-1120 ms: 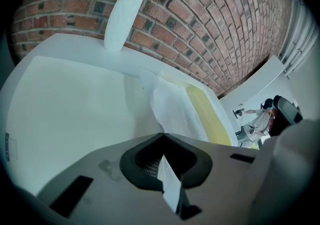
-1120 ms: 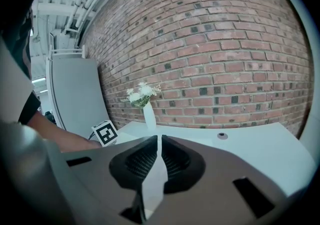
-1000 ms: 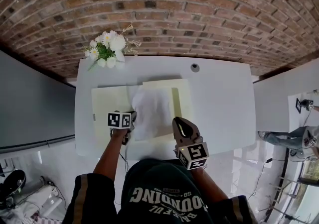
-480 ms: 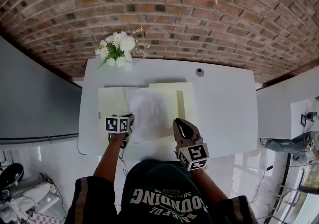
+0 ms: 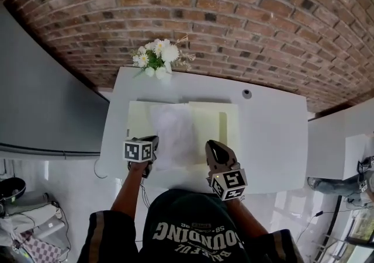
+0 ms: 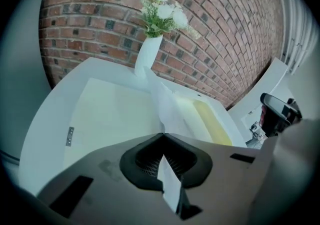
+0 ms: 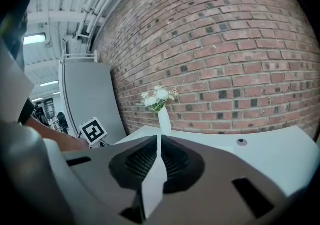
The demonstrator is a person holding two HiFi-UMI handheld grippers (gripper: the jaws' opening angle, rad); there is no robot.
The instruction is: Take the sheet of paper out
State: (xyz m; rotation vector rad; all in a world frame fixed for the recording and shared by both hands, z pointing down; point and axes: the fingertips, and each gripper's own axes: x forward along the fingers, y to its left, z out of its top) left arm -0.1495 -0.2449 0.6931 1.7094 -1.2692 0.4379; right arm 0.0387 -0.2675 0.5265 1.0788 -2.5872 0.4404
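Your left tongs [image 6: 162, 138] are clamped on the sheet of paper [image 6: 163, 100]; the right tongs [image 7: 159, 142] sit together, seemingly empty. Draw it smoothly clear of the folder [image 5: 214, 125].

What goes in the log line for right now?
left gripper: shut on sheet of paper | right gripper: shut, empty, over folder | folder: open on table

White vase of flowers [image 5: 159, 60]: stands upright at the far edge of the white desk [image 5: 274, 133], just in front of the brick wall [image 5: 245, 16]. Round grommet [image 5: 247, 93]: set in the desk top, right of the vase and well apart from it. Grey partition [image 5: 47, 104]: left of the vase, beyond the desk's left edge.
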